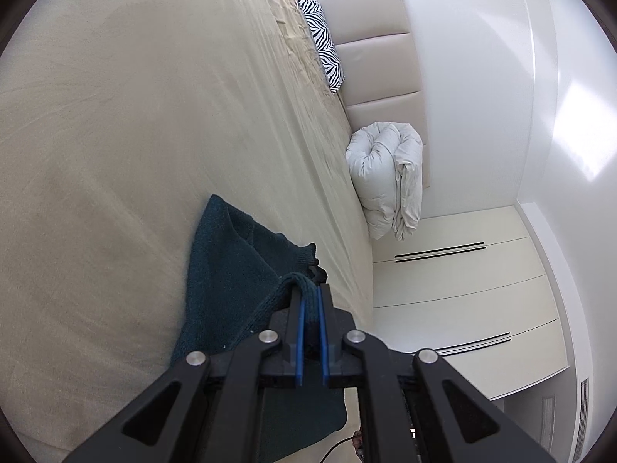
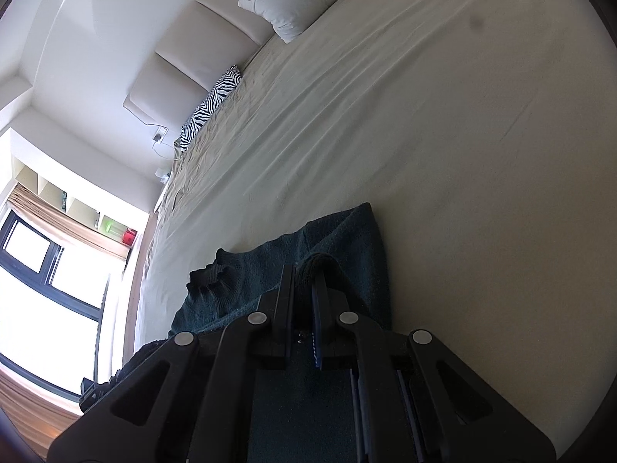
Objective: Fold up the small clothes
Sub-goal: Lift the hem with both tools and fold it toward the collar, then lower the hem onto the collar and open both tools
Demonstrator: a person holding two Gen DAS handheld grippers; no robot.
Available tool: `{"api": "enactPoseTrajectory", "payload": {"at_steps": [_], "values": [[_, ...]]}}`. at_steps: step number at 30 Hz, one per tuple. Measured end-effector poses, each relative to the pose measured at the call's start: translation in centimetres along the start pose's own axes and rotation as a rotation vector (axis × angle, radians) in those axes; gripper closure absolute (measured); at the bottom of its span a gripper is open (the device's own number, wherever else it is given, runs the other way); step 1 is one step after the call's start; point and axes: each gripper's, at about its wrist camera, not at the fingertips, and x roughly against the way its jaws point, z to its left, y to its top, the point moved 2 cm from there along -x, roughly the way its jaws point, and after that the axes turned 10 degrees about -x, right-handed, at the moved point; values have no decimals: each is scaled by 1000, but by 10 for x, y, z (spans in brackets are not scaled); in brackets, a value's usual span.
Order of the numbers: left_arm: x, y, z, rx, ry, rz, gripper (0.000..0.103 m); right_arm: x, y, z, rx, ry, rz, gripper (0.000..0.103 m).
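Note:
A dark teal knitted garment (image 1: 231, 266) lies on the beige bed sheet (image 1: 135, 135), near the bed's edge. My left gripper (image 1: 310, 293) is shut on a ribbed edge of that garment, which bulges out between the blue pads. In the right wrist view the same teal garment (image 2: 347, 239) spreads under my right gripper (image 2: 306, 270), which is shut on another bunched fold of it. A ribbed cuff or collar (image 2: 210, 276) of the garment lies crumpled to the left of the right gripper.
A rolled white duvet (image 1: 385, 177) and a zebra-print pillow (image 1: 322, 42) rest against the padded headboard (image 1: 370, 50). White wardrobe doors (image 1: 462, 293) stand beyond the bed's edge. In the right wrist view a bright window (image 2: 46, 277) lies past the bed.

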Motion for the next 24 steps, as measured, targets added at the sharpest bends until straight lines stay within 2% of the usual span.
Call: {"api": "enactPoseTrajectory", "payload": {"at_steps": [10, 16, 17, 18, 20, 21, 22, 24], "values": [[-30, 20, 12, 15, 31, 4, 96, -48, 17, -11, -45, -40, 16, 97], [-52, 28, 18, -3, 107, 16, 94, -75, 24, -18, -96, -62, 45, 95], [-54, 28, 21, 2, 113, 16, 84, -79, 25, -20, -105, -69, 53, 94], [-54, 28, 23, 11, 105, 11, 66, -83, 25, -20, -106, -66, 58, 89], [-51, 28, 24, 14, 109, -9, 45, -82, 24, -19, -96, -41, 41, 79], [-48, 27, 24, 5, 116, -15, 41, -81, 24, -18, -89, -35, 30, 71], [-47, 26, 22, -7, 121, -13, 41, -78, 25, -18, -86, -31, 18, 56], [-41, 23, 18, -27, 119, -15, 41, -71, 27, -22, -106, -51, -18, 44]]}}
